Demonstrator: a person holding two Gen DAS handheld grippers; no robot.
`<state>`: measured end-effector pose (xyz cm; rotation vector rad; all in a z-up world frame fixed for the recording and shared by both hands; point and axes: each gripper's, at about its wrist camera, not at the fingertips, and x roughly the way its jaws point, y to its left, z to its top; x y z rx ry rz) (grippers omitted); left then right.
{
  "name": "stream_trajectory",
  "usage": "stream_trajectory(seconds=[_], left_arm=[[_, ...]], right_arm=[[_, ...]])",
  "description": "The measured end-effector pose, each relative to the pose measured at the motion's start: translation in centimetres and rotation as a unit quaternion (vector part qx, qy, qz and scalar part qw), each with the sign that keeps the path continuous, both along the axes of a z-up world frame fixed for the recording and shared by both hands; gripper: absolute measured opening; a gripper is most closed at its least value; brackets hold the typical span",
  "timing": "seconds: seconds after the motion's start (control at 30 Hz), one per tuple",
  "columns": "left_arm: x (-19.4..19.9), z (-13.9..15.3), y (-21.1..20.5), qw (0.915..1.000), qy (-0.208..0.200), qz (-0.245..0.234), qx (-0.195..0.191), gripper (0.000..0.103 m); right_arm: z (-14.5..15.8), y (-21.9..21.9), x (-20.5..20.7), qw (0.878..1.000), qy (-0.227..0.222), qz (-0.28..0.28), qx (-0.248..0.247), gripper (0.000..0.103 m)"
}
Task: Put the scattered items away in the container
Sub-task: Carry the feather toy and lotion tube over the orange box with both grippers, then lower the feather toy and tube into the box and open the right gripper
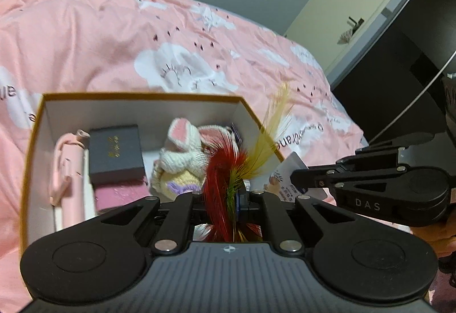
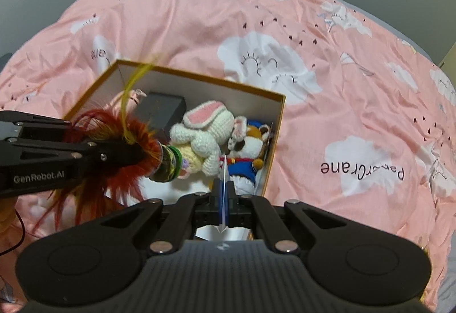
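Because both loads go into the box [image 2: 278, 113] just ahead, we hold them over it; our left gripper [image 1: 240, 197] clamps the feather toy [image 1: 225, 167], our right gripper [image 2: 225, 199] pinches a thin card [image 2: 225, 184] edge-on.

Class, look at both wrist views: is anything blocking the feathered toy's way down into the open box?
No lid or barrier shows. The left gripper holds the feathered toy over the open box. The crocheted bunny and dark case already fill much of the floor below.
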<state>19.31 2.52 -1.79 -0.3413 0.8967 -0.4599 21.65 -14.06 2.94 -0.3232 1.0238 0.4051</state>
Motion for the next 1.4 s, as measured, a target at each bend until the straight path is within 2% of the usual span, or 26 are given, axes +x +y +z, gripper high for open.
stream_trajectory(seconds=[0.2,0.47,0.63,0.87,1.0,1.03,1.13,1.27,1.3,1.4], left_arm=[[1.1,-2.1,-1.3,0.9998,0.016,-0.009,-0.003,0.01],[2.1,-5.3,-3.2,0.9988,0.046,-0.012,0.017,0.01],[2.3,-6.7,-4.1,0.9974,0.064,-0.007,0.032,0.01],[2.3,-7.3,-5.5,0.9967,0.061,0.0,0.054,0.012],[2.4,-7.2,-5.8,0.9965,0.066,0.004,0.05,0.02],[2.4,-7.2,-5.7,0.9965,0.069,0.005,0.048,0.021],[2.2,-6.9,-5.5,0.9966,0.067,0.014,0.046,0.025],[2.0,-6.2,-5.1,0.997,0.06,0.024,0.042,0.042],[1.9,-5.9,-4.9,0.9969,0.057,0.029,0.044,0.049],[1.7,-5.3,-4.5,0.997,0.047,0.04,0.048,0.058]], right_arm=[[-1.7,-0.1,1.0,0.999,0.028,-0.014,0.002,0.001],[-4.3,-0.9,2.2,0.997,0.064,-0.038,0.007,0.001],[-4.9,-1.0,2.3,0.997,0.063,-0.036,0.021,0.001],[-5.7,-0.4,2.6,0.997,0.056,-0.039,0.026,0.001],[-5.6,-0.3,2.5,0.997,0.05,-0.041,0.03,0.003],[-5.5,-0.3,2.4,0.997,0.051,-0.041,0.031,0.007],[-5.3,-0.6,2.1,0.997,0.049,-0.045,0.036,0.009],[-4.8,-1.0,1.9,0.997,0.045,-0.041,0.04,0.014],[-4.6,-1.0,1.8,0.997,0.042,-0.04,0.041,0.018],[-4.0,-1.1,1.6,0.998,0.033,-0.037,0.037,0.019]])
